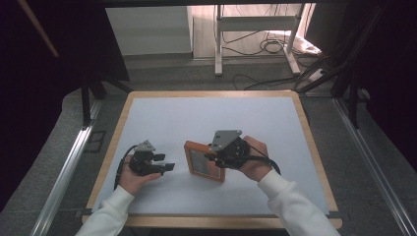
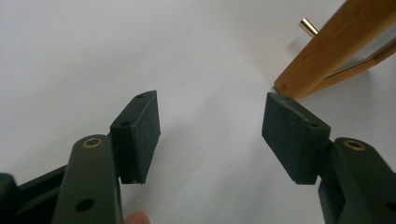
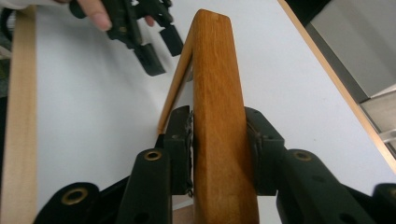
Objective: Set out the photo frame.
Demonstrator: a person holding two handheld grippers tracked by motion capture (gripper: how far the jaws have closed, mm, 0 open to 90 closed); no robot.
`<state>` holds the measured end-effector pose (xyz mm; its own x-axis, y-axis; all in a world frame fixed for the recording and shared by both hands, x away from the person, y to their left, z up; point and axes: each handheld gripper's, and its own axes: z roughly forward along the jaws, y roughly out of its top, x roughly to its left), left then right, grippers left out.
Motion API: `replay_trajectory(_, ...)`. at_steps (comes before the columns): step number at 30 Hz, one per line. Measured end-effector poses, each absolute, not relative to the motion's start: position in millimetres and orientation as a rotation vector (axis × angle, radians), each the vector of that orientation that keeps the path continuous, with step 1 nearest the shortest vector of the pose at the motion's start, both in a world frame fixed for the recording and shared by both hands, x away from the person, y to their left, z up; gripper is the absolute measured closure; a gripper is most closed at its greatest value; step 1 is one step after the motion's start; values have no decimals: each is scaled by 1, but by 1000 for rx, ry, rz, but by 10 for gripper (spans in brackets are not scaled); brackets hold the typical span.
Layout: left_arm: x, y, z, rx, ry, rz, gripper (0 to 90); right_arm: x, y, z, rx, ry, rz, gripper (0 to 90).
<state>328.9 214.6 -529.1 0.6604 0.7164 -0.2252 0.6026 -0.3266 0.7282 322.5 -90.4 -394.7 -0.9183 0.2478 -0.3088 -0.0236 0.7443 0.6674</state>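
An orange-brown wooden frame [image 1: 199,162] with a pale panel stands tilted on the white tabletop, one edge lifted. My right gripper [image 1: 216,160] comes in from the right, and in the right gripper view its jaws [image 3: 218,149] are shut on the frame's thick wooden edge [image 3: 215,70], a pad pressed on each side. My left gripper [image 1: 164,162] rests low on the table, left of the frame, and points toward it. Its jaws [image 2: 210,135] stand open with bare table between them. The frame's corner [image 2: 336,46] and a small brass pin [image 2: 308,27] lie just beyond its right pad.
The table has a light wooden rim [image 1: 211,93] around the white top. On the floor beyond it are a white stand [image 1: 255,29] and loose cables [image 1: 265,46]. Metal rails [image 1: 64,172] run along both sides.
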Motion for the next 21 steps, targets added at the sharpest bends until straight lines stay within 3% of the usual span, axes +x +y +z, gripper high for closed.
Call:
replay_trajectory(8, 329, 214, -529, 2044, 1015, 175, 368, 350, -95, -400, 286, 2547, 961, 556)
replay_trajectory(21, 328, 213, -529, 2041, 1011, 170, 367, 374, -97, -406, 382, 2526, 966, 515)
